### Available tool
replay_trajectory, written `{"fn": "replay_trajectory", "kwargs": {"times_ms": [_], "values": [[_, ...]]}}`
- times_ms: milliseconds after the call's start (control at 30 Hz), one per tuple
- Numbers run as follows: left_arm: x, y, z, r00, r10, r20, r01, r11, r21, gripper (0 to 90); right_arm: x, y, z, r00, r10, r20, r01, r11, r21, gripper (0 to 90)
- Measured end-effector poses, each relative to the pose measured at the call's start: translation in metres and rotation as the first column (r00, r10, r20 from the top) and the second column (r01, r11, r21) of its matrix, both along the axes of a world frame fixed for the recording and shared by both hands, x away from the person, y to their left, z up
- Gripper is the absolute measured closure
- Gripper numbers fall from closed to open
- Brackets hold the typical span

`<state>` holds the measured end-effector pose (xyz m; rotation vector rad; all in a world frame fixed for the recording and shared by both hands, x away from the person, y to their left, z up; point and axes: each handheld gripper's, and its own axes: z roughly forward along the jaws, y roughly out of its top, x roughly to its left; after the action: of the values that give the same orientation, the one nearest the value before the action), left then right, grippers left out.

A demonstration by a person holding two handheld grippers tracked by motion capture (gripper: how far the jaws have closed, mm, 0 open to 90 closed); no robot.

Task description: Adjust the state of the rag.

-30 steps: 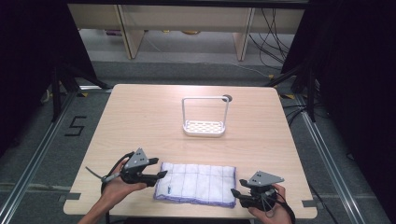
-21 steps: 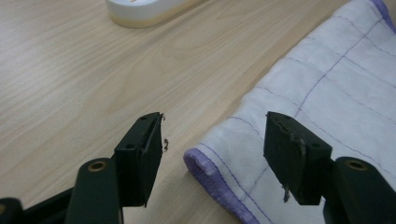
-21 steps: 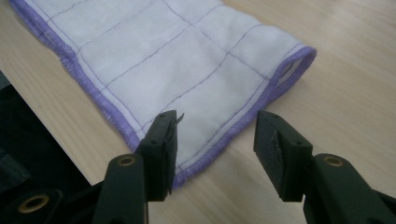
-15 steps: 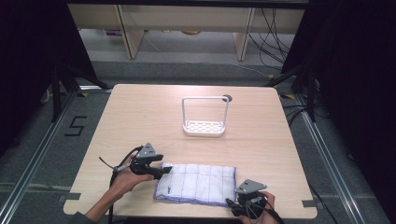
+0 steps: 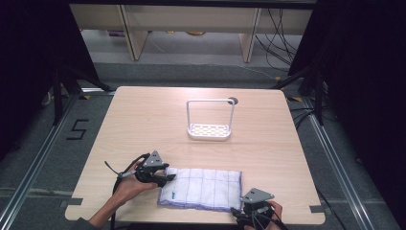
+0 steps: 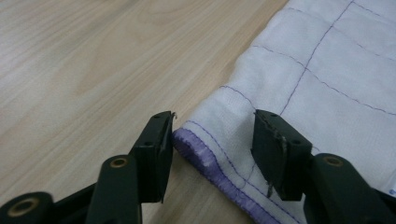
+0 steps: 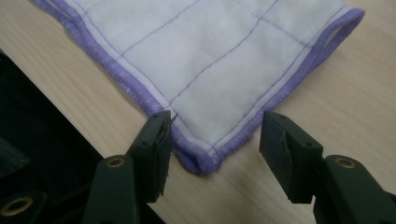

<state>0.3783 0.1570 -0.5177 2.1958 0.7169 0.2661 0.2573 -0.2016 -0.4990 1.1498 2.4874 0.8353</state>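
A white cloth (image 5: 201, 188) with purple edging and grid lines lies flat on the wooden table (image 5: 143, 120), at the near edge and well apart from the white wire rack (image 5: 210, 120) standing farther back. The left gripper (image 5: 167, 178) sits at the cloth's left end, jaws wide apart astride its hemmed corner, not closed on it. The right gripper (image 5: 238, 213) is at the cloth's near right corner, jaws likewise spread either side of the purple corner, gripping nothing.
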Motion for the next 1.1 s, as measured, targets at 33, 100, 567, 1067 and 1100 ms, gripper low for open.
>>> {"fn": "replay_trajectory", "kwargs": {"times_ms": [33, 100, 567, 1067, 1100], "values": [[0.0, 0.0, 0.0, 1.0, 0.0, -0.003, 0.0, 1.0, -0.002, 51.5, -0.001, 0.002, -0.002, 0.9998, -0.006, -0.017, 0.006, 1.0, 0.004, 44.7], [0.001, 0.001, 0.0, 0.9999, -0.01, -0.009, 0.01, 0.9999, -0.009, 54.2, -0.002, 0.002, -0.002, 0.9998, -0.001, -0.019, 0.001, 1.0, 0.005, 44.8], [-0.009, -0.003, 0.004, 0.9989, -0.046, 0.006, 0.046, 0.9987, 0.023, 80.9, 0.003, -0.008, -0.002, 0.9976, 0.07, 0.002, -0.07, 0.996, 0.052, 85.0], [-0.047, 0.001, 0.014, 0.9986, -0.049, 0.02, 0.048, 0.9976, 0.05, 81.2, 0.052, -0.02, 0.011, 0.9942, 0.106, 0.018, -0.106, 0.994, 0.015, 86.1], [-0.048, 0.001, 0.014, 0.9986, -0.049, 0.02, 0.048, 0.9973, 0.055, 80.9, 0.064, -0.02, 0.01, 0.9949, 0.098, 0.022, -0.099, 0.995, 0.028, 86.0]]}}
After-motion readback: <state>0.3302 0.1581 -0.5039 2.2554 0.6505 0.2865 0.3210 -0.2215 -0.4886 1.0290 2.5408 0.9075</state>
